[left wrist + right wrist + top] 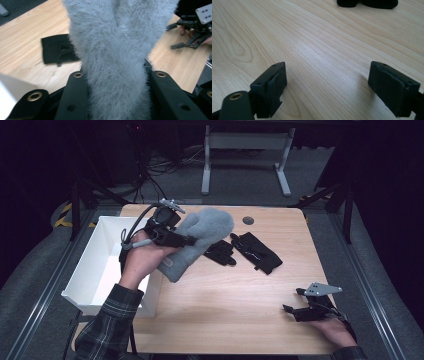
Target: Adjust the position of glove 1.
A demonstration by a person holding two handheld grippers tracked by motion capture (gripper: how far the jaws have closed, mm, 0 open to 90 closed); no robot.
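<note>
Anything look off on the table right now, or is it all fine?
Nothing stands out. The left gripper is clamped on the grey mitten, lifted beside the white bin. Two black gloves lie flat on the table. The right gripper rests open.

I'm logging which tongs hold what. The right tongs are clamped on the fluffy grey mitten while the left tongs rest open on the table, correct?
Sides are swapped. The left tongs are clamped on the grey mitten, as the left gripper view shows; the right tongs rest open on the table.
</note>
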